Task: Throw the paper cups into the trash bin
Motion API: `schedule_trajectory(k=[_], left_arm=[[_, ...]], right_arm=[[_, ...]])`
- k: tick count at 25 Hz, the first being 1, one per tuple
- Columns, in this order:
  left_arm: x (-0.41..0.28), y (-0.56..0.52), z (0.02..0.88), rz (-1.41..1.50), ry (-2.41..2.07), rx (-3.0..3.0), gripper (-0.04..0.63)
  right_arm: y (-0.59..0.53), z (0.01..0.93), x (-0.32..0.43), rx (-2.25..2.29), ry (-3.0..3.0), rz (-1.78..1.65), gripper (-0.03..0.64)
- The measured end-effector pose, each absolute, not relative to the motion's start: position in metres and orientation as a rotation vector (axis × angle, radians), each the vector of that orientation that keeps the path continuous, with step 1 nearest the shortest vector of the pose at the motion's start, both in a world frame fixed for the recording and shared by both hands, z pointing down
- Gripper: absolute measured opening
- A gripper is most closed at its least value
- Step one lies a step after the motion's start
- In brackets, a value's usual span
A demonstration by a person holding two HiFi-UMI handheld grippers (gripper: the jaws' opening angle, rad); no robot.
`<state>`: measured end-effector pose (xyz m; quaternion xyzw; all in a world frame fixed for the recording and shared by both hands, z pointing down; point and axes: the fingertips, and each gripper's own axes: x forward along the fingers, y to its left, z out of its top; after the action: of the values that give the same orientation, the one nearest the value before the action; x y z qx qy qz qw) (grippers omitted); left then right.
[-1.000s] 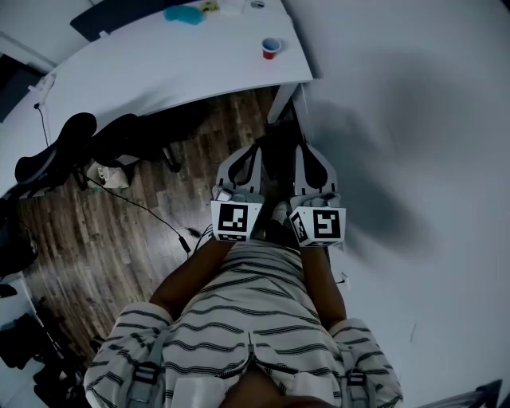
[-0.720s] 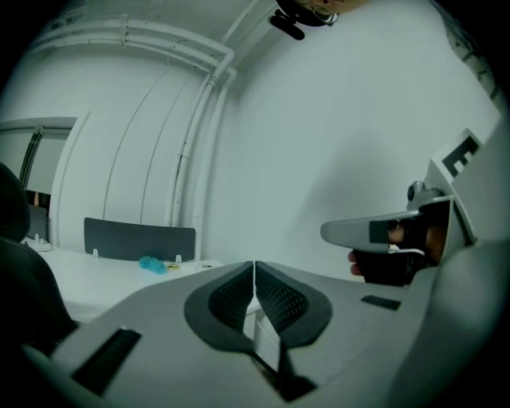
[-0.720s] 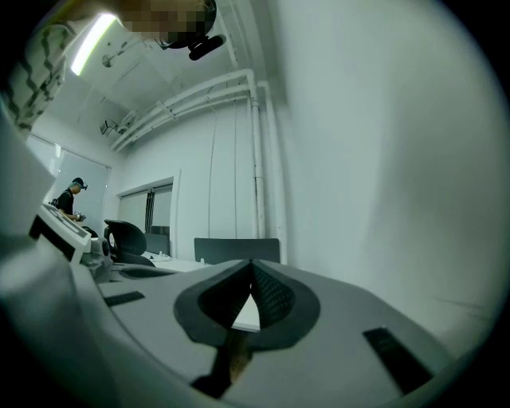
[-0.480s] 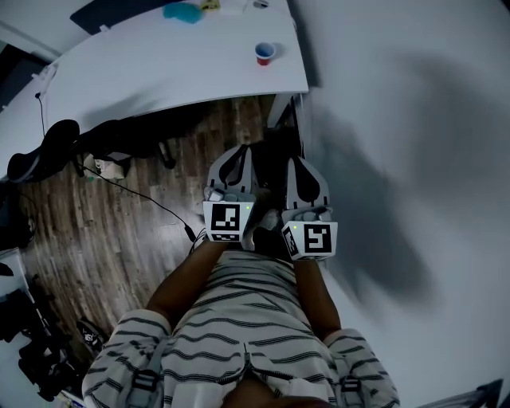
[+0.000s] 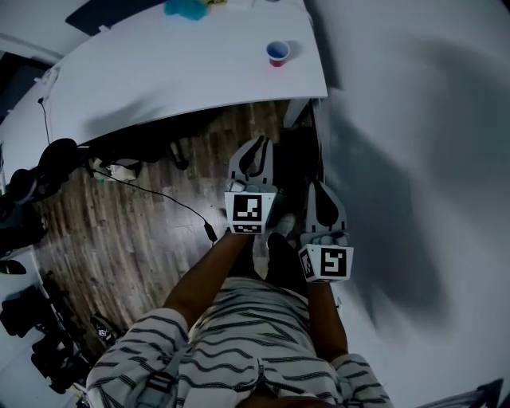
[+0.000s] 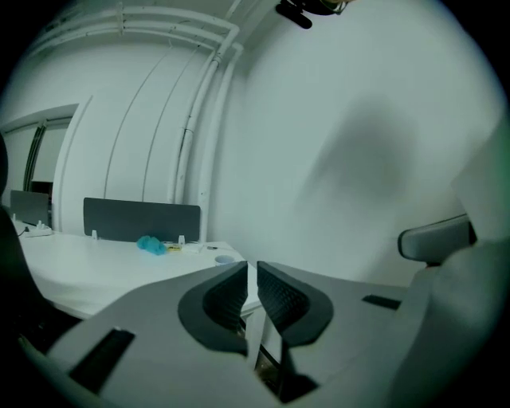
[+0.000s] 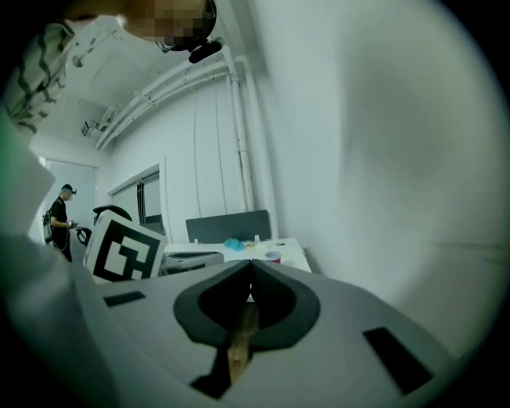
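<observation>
A single paper cup (image 5: pixel 277 53), red outside and blue within, stands upright near the right end of the white table (image 5: pixel 183 72). It also shows small and far off in the left gripper view (image 6: pixel 225 259) and the right gripper view (image 7: pixel 273 256). My left gripper (image 5: pixel 256 142) hangs over the wood floor short of the table's edge, jaws shut (image 6: pixel 251 267) with nothing between them. My right gripper (image 5: pixel 320 185) is lower in the view and closer to my body, next to the wall, its jaws shut (image 7: pixel 251 264) and empty. No trash bin is in view.
A teal object (image 5: pixel 185 8) and a dark divider panel (image 5: pixel 119 9) sit at the table's far side. Black office chairs (image 5: pixel 48 163) and a cable (image 5: pixel 159 199) lie on the floor at left. A white wall (image 5: pixel 414 159) runs along the right. A person (image 7: pixel 60 219) stands far off.
The grippers were side by side. Now the left one is further ahead toward the table and the right one has dropped back toward my body. Both stay shut.
</observation>
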<state>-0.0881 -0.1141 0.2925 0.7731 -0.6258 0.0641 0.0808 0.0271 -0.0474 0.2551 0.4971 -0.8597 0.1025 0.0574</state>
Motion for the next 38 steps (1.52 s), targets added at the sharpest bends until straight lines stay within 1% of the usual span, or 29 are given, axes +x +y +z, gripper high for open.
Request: schedule_trajectory(k=[10,21,29,38], left_arm=[[-0.101,-0.165,0.335,0.241,-1.823,2.331,0.109],[-0.109,-0.221,0.370,0.239,-1.845,2.293,0.199],[-0.118,-0.266,0.391,0.265,-1.886,2.263,0.248],[-0.119,-0.314,0.403,0.281,-1.926,2.250,0.278]], right_arm=[[-0.071,0.284,0.010,1.591,-2.555,0.384,0.018],[-0.075,0.308,-0.004,1.571,-2.537,0.415,0.018],[-0.076,0.318,-0.004,1.549,-2.536,0.438,0.018],[-0.069,0.328,-0.003,1.520,-2.533,0.466,0.018]])
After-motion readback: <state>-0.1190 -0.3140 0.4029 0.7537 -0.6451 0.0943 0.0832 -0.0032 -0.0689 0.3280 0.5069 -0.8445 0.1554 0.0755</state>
